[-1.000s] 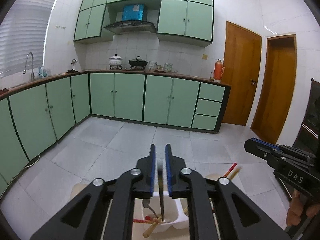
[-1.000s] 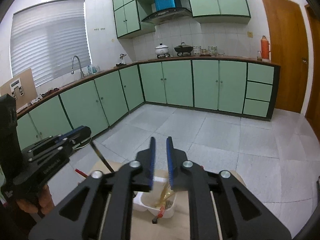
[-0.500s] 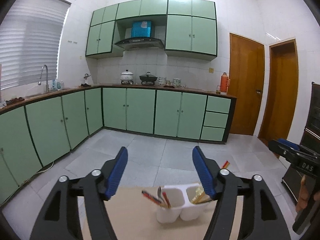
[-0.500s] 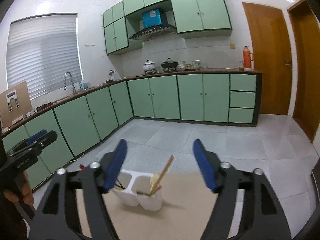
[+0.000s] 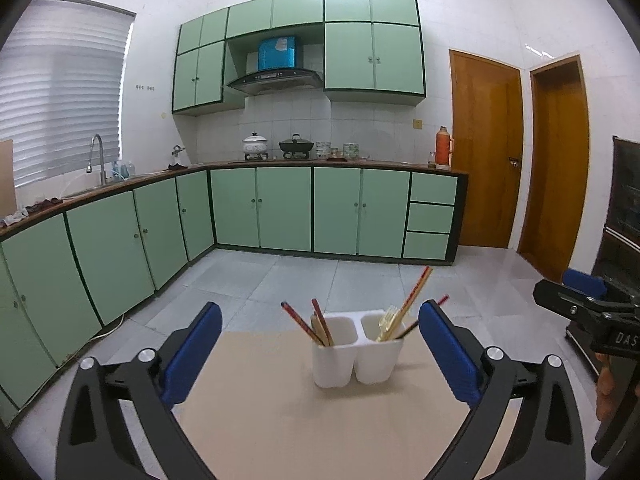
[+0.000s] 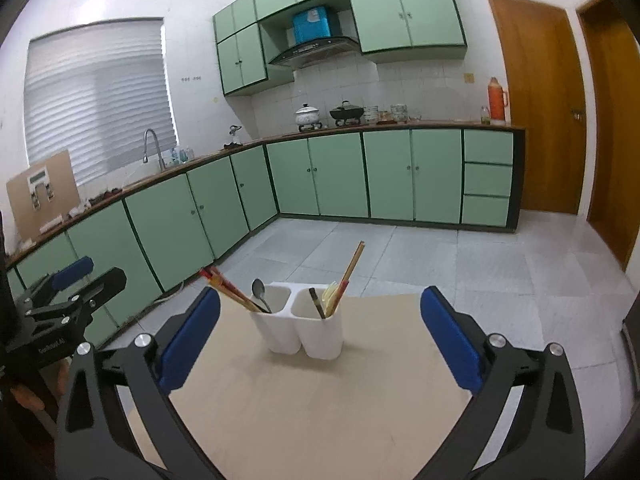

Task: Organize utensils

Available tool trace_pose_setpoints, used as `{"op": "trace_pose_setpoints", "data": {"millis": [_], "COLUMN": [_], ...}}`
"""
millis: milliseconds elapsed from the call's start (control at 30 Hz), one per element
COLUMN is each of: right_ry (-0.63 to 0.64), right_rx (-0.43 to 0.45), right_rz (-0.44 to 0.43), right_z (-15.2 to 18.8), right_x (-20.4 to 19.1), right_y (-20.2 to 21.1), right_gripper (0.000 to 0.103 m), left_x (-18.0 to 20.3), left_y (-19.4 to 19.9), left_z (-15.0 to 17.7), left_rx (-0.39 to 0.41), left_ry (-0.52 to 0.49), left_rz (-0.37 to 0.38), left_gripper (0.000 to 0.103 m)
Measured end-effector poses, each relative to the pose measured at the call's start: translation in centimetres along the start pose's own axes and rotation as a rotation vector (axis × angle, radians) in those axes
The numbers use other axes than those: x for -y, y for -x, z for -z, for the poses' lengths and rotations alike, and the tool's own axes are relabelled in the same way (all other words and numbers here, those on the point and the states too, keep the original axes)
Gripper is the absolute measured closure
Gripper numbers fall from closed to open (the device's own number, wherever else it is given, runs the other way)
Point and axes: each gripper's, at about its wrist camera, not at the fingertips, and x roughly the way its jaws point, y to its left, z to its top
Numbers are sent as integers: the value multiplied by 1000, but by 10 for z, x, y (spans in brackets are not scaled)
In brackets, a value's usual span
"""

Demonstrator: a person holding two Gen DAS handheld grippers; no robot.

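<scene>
Left wrist view puts the white two-cup utensil holder (image 5: 356, 350) upright near the far edge of the tan desk (image 5: 304, 420), a little right of centre. Its left cup holds red chopsticks (image 5: 304, 324) leaning left; its right cup holds a yellowish fork (image 5: 387, 322) and a long wooden chopstick (image 5: 416, 290) leaning right. The right wrist view shows the same holder (image 6: 306, 326), with a metal spoon (image 6: 260, 294) in the left cup and a dark-handled utensil (image 6: 316, 303) in the right cup.

A second ago both sets of fingers were nearly closed just above the cups, the left pair pinching a thin dark utensil over the holder. Now the left gripper (image 5: 320, 352) stands wide open with nothing between its blue pads, and the right gripper (image 6: 320, 338) is equally wide open and empty. Both have drawn back toward the near side, so the holder has gone from lying under the fingers to standing well apart from them.

That reads as a finished drop: the dark utensil appears to be in the right cup, and no loose utensil shows on the visible desk surface. Judging by this, sorting looks complete or nearly so, though the near desk edge is hidden behind the gripper bodies. Beyond the desk lie the tiled floor (image 5: 360, 276) and green cabinets (image 5: 280, 208).
</scene>
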Motion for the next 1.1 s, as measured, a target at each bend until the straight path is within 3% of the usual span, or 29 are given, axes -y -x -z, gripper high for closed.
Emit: {"op": "trace_pose_setpoints", "data": {"millis": [433, 1100], "right_ry": [65, 85], "right_rx": [13, 12], "right_rz": [-12, -17], "right_z": [9, 12], "right_x": [-28, -39], "right_y": [28, 32], "right_gripper": [6, 6], "left_x": [5, 2], "left_y": [41, 50], "left_z": [9, 14], "left_rx": [21, 23], "left_ry": [-8, 5], "left_rz": [-6, -6], "left_gripper": [6, 6]}}
